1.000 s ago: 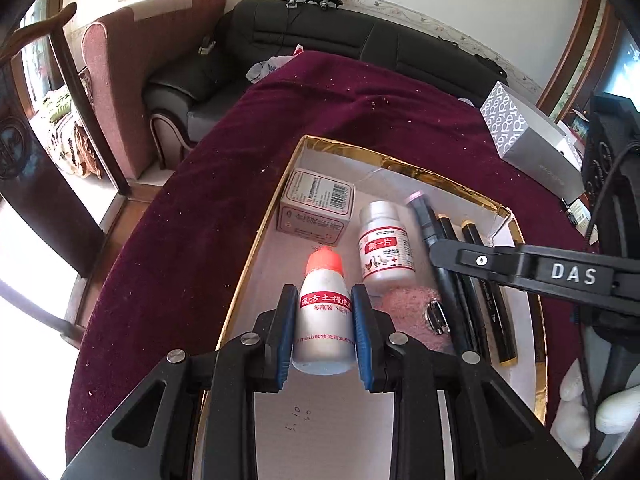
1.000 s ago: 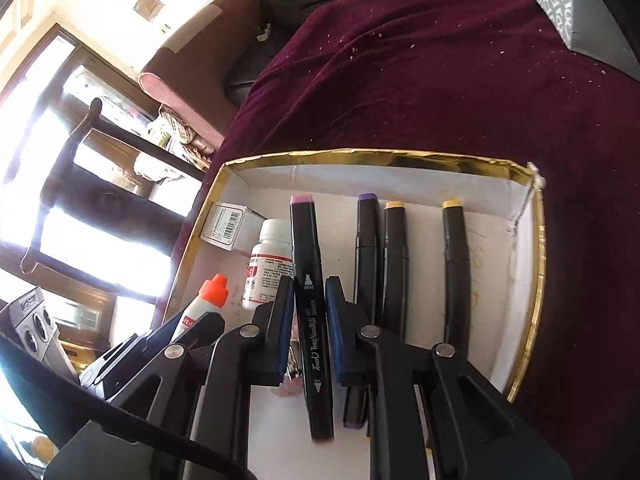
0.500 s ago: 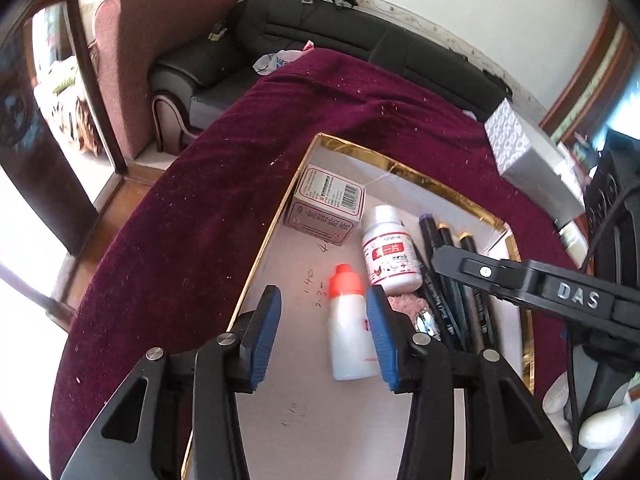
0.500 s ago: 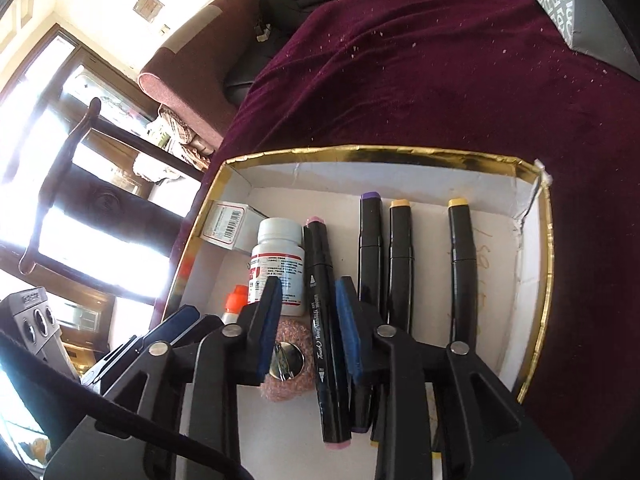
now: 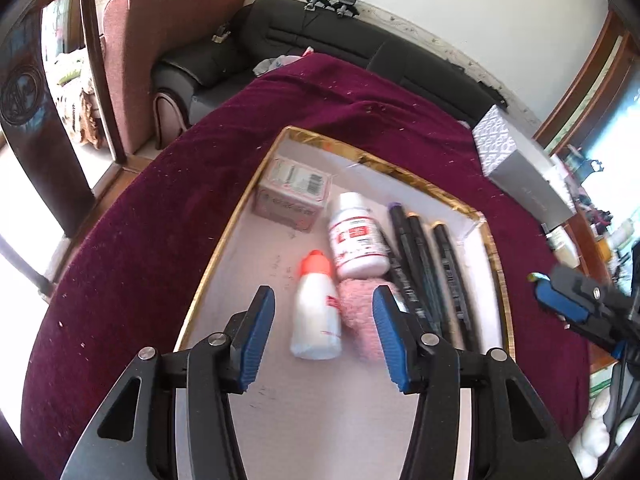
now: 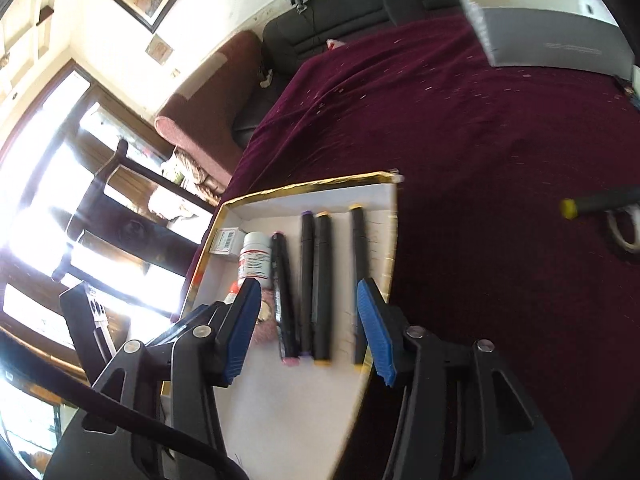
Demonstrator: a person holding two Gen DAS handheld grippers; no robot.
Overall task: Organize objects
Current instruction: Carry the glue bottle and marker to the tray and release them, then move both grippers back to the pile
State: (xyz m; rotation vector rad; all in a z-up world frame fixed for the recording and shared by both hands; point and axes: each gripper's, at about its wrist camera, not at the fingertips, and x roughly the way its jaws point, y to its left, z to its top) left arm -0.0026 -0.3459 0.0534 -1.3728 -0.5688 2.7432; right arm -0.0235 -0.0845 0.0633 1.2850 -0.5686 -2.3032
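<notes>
A gold-rimmed white box [image 5: 240, 216] [image 6: 304, 188] lies on the maroon cloth. In it lie a small carton [image 5: 294, 194], a white pill bottle [image 5: 358, 240], an orange-capped dropper bottle [image 5: 316, 316], a pink puff [image 5: 358, 320] and several black markers [image 5: 420, 268] [image 6: 316, 280]. My left gripper [image 5: 322, 334] is open and empty, above and behind the dropper bottle. My right gripper [image 6: 308, 326] is open and empty over the near ends of the markers. The right gripper's blue pad [image 5: 560, 304] shows in the left wrist view.
A grey patterned box [image 5: 516, 168] [image 6: 548, 20] stands on the cloth to the right. A yellow-capped marker [image 6: 600, 202] and a tape roll [image 6: 624, 228] lie on the cloth at far right. A black sofa [image 5: 320, 40] and a wooden chair [image 5: 44, 120] lie beyond the table.
My left gripper let go of the dropper bottle, opened wide and drew back. My right gripper released the pink-capped marker, opened wide and pulled back to the right.
</notes>
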